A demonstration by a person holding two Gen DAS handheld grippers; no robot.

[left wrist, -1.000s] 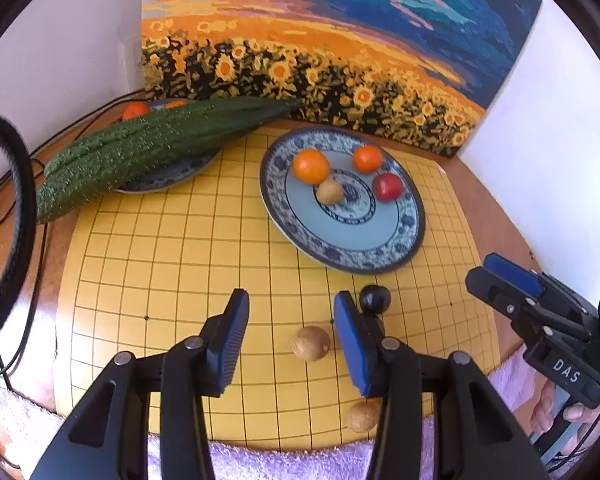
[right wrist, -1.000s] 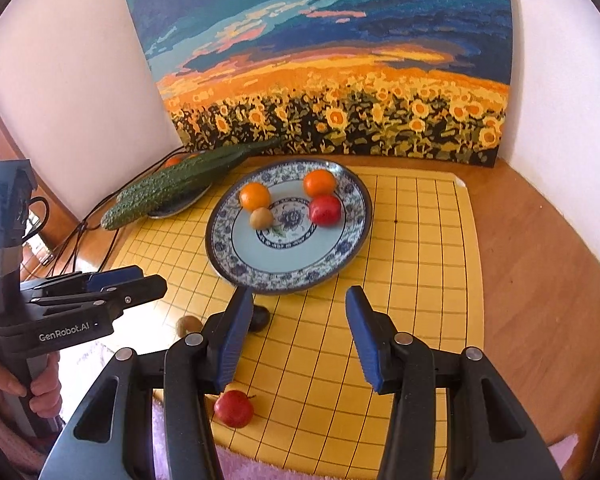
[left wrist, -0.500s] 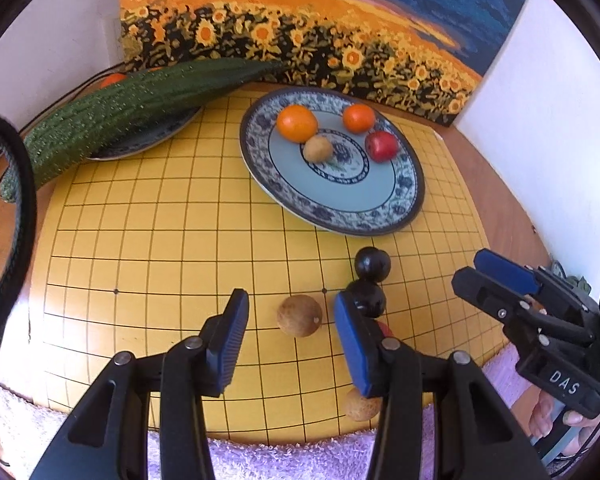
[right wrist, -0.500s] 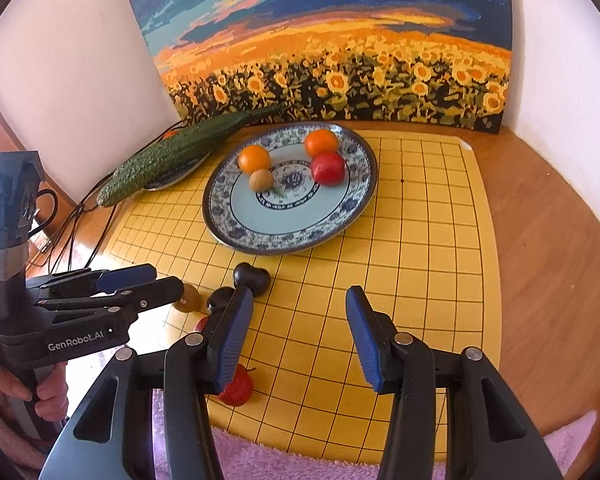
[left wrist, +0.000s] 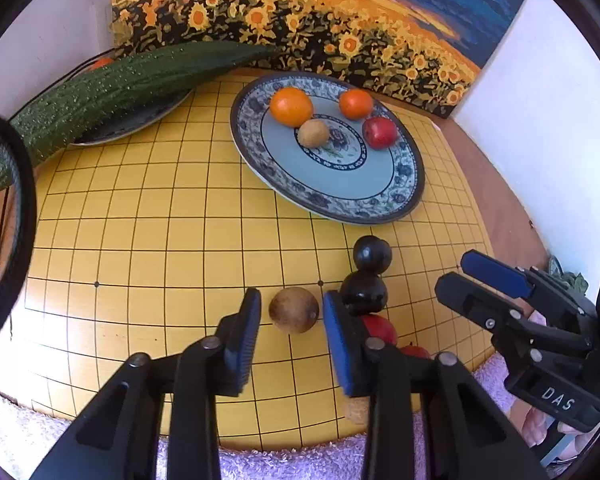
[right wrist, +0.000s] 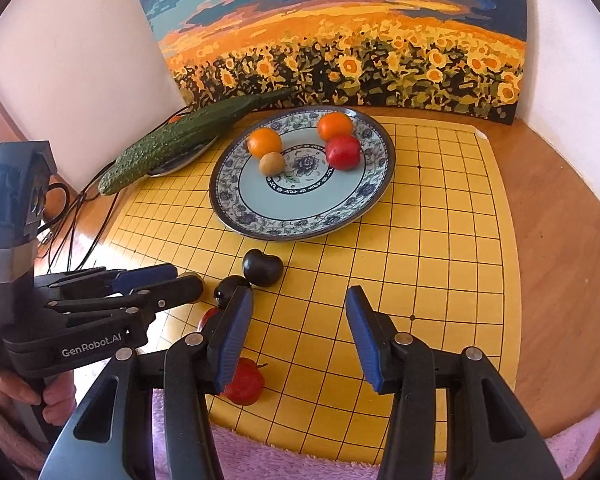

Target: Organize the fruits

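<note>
Left wrist view: the left tool (left wrist: 290, 314) is closing its jaws around a round brown longan-like fruit (left wrist: 294, 310) on the yellow gridded board (left wrist: 148, 240), pads not yet pressing. It should squeeze gently and centred. Nearer right, the right tool (right wrist: 296, 330) stands part-open, empty; the blue-patterned porcelain plate (left wrist: 410, 184) lies far.

— Supporting surface? Brown wooden table (right wrist: 560, 248), carrying a yellow gridded board (right wrist: 440, 240) and lilac towel (right wrist: 260, 464) at near edge.
— Directly on board? Patterned plate (right wrist: 300, 224) far centre; loose fruits (right wrist: 262, 267) near left.
</note>
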